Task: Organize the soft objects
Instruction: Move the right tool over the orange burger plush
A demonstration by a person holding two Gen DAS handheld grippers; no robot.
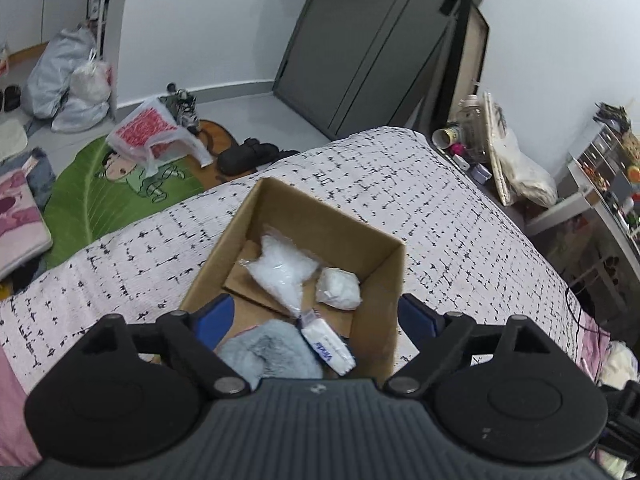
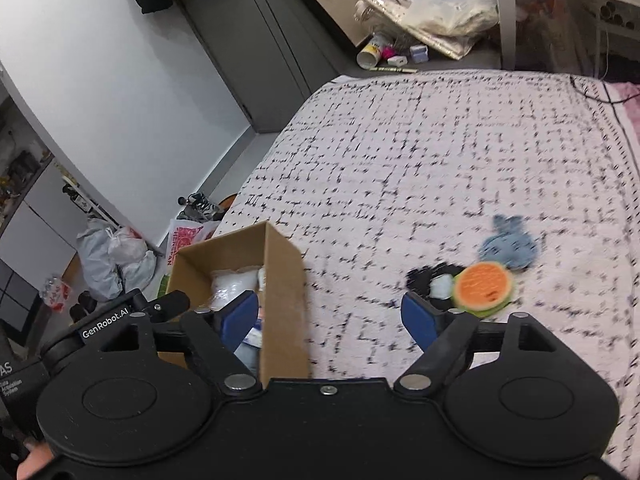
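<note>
An open cardboard box (image 1: pixel 384 276) stands on the bed. In it lie a clear bag of white stuffing (image 1: pixel 280 268), a white wad (image 1: pixel 339 289), a tissue pack (image 1: pixel 328 350) and a grey fluffy thing (image 1: pixel 268 350). My left gripper (image 1: pixel 316 318) is open and empty above the box. My right gripper (image 2: pixel 330 314) is open and empty beside the box (image 2: pixel 280 280). On the bedspread to its right lie an orange and green plush burger (image 2: pixel 484 285), a blue plush toy (image 2: pixel 508 246) and a black and white soft thing (image 2: pixel 432 278).
The white bedspread with black marks (image 2: pixel 440 152) covers the bed. The floor beyond holds a green leaf rug (image 1: pixel 100 196), plastic bags (image 1: pixel 68 76), shoes (image 1: pixel 248 154) and a grey door (image 1: pixel 360 48). Clutter and shelves (image 1: pixel 600 184) stand at the right.
</note>
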